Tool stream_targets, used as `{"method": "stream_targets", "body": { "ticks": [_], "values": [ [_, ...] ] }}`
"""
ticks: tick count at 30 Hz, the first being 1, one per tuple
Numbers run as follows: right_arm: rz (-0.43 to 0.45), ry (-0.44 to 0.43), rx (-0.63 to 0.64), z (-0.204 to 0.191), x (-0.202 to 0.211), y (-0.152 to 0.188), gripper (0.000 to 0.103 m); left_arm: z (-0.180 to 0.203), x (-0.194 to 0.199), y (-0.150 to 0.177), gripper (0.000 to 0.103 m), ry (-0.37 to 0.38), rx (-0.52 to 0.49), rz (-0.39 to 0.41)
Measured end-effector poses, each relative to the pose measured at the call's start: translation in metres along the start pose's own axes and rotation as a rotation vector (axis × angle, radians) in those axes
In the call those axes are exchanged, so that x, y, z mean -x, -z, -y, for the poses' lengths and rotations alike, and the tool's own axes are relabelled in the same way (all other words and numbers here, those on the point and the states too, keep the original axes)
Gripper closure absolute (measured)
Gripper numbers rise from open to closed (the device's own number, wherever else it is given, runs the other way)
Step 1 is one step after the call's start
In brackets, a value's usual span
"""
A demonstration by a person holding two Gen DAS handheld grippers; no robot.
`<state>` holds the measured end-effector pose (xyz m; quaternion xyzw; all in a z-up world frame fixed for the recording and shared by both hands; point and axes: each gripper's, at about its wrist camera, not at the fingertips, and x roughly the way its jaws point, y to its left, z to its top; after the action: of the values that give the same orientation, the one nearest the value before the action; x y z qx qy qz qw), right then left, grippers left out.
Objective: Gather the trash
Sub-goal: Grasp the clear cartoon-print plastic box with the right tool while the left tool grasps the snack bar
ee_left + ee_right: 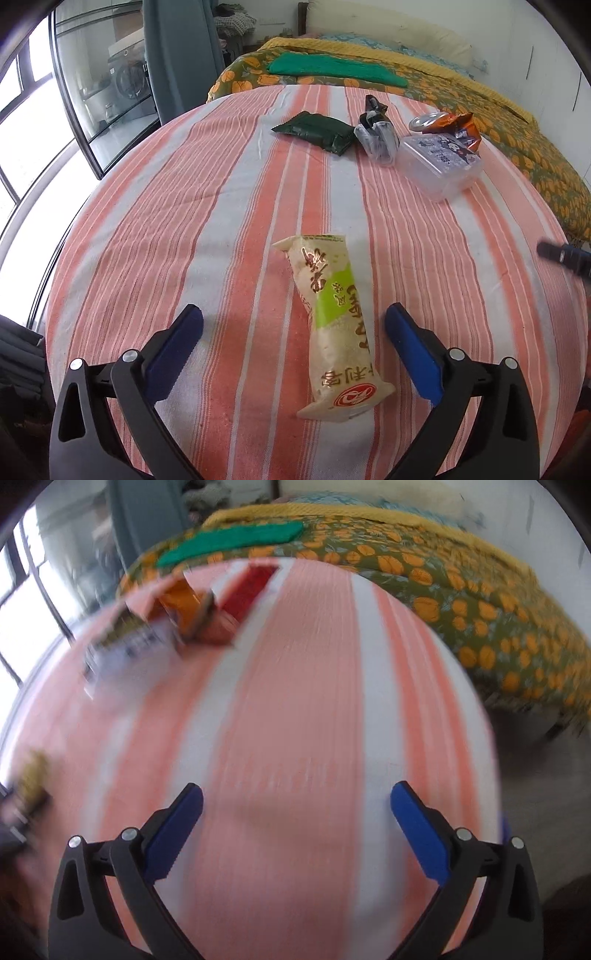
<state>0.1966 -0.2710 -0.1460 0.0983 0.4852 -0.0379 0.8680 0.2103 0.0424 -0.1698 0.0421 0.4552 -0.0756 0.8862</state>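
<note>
Nearest the viewer, the left tongs stand with both blue pads spread wide. A cream and green snack wrapper lies lengthwise between them on the striped cloth that covers the table. Neither pad touches the wrapper; it rests flat on the cloth under its own weight. Judged from this layout, the wrapper either awaits pickup or has been set down there; the views do not settle which.

The left tongs point steeply down at the table from above, with the wrapper centred in the gap.

The right tongs are likewise spread wide, with nothing between the pads. They hang over a bare stretch of striped cloth, also pitched steeply down. This view is smeared with motion blur, so detail is poor. A tip of the right tongs shows at the right edge of the left wrist view.

Farther across the table, the remaining trash lies grouped: a dark green pouch, a black and clear crumpled wrapper, a clear plastic box and an orange snack bag behind it. The grouping suggests a collection point, though no bin is visible.

Beyond the table stands a bed with a pumpkin-print cover.
</note>
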Motion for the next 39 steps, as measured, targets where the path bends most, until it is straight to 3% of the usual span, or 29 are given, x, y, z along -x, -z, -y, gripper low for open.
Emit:
{"method": "stream_targets", "body": {
  "ticks": [4, 10, 17, 20, 23, 27, 32, 33, 34, 39],
  "values": [
    [0.021, -0.121, -0.188, -0.043, 0.000, -0.032, 0.005, 0.001, 0.000, 0.000, 0.006, 0.005, 0.001, -0.001],
    [0.012, -0.032, -0.408, -0.081, -0.039, -0.076, 0.005, 0.000, 0.000, -0.001, 0.006, 0.007, 0.003, 0.000],
    [-0.047, 0.056, -0.351, -0.106, -0.068, -0.085, 0.005, 0.000, 0.000, -0.001, 0.006, 0.007, 0.003, -0.001],
    [-0.041, 0.036, -0.295, -0.106, -0.067, -0.082, 0.005, 0.000, 0.000, -0.001, 0.006, 0.007, 0.003, -0.001],
    [-0.065, 0.008, -0.207, -0.109, -0.058, -0.077, 0.015, 0.000, 0.000, -0.001, 0.006, 0.007, 0.003, -0.001],
    [-0.105, 0.017, -0.147, -0.112, -0.047, -0.066, 0.014, 0.001, 0.000, -0.001, 0.006, 0.006, 0.002, -0.001],
    [-0.122, -0.038, -0.128, -0.127, -0.060, -0.061, 0.011, 0.001, 0.000, -0.001, 0.006, 0.007, 0.003, -0.001],
    [-0.108, -0.016, -0.095, -0.130, -0.061, -0.059, 0.012, 0.001, 0.000, -0.001, 0.006, 0.007, 0.003, -0.001],
    [-0.085, 0.005, -0.074, -0.130, -0.059, -0.056, 0.023, 0.001, 0.000, -0.001, 0.006, 0.007, 0.003, -0.001],
    [-0.041, -0.031, 0.027, -0.111, -0.038, -0.034, 0.033, 0.000, 0.000, -0.001, 0.006, 0.007, 0.003, -0.001]
  ]
}}
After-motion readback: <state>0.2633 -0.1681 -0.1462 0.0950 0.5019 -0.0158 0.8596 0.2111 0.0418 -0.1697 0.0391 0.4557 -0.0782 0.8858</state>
